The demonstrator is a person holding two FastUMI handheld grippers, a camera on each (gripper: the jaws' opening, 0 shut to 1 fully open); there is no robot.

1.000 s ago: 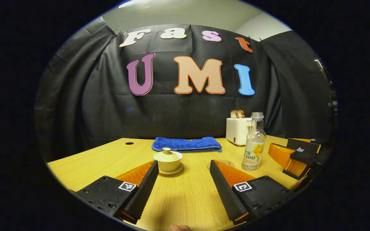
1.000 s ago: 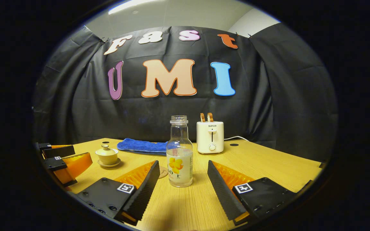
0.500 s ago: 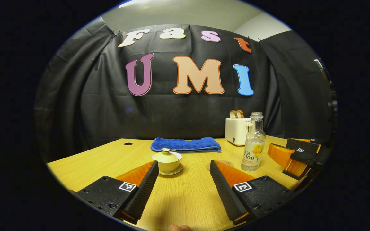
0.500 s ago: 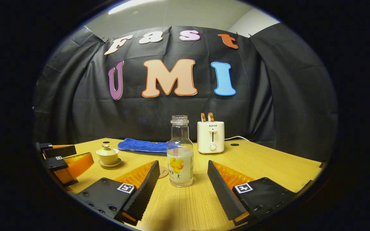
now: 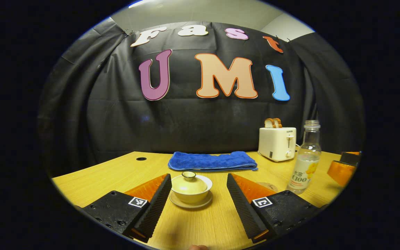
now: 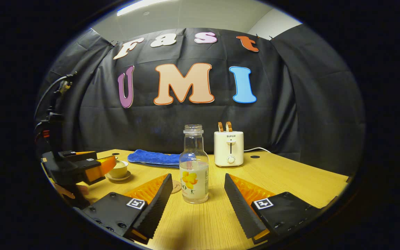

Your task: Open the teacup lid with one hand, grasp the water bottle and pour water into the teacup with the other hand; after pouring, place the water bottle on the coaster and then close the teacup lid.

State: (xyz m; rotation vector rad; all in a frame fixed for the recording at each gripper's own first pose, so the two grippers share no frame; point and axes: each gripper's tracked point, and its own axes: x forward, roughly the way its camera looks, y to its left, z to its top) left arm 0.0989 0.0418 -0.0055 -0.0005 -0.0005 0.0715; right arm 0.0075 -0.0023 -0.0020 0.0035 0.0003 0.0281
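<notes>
"SUPOR" on the toaster (image 6: 228, 148), "C100" on the water bottle (image 5: 304, 166)

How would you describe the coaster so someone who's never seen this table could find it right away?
Start at the white toaster by the back wall and come forward to the clear water bottle standing mid-table. The coaster lies flat on the wood just to the bottle's left in the right gripper view, partly hidden behind it. It is a thin round brown disc, unlike the pale saucer under the lidded teacup.
</notes>
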